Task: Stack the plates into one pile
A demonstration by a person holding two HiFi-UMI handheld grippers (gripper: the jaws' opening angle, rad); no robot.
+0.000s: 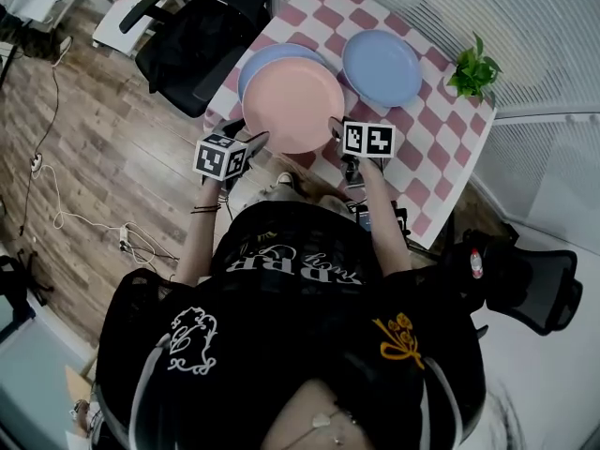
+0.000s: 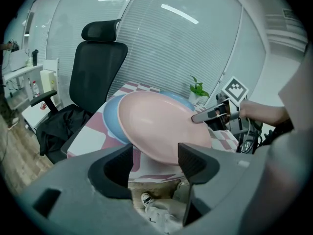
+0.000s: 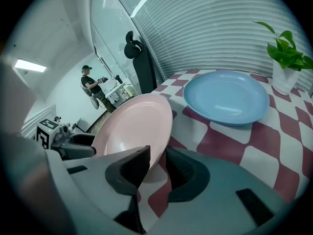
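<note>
So the right gripper (image 3: 157,166) has its jaws pinched down on the rim of the pink plate (image 1: 292,106). That plate sits tilted over the left blue plate (image 1: 261,60) on the checkered worktop (image 1: 441,129). The left gripper (image 2: 155,160) is wide open at the pink plate's near edge, not squeezing anything. The right blue plate (image 1: 380,67) lies flat off to the side, near a small potted plant (image 1: 472,71).
</note>
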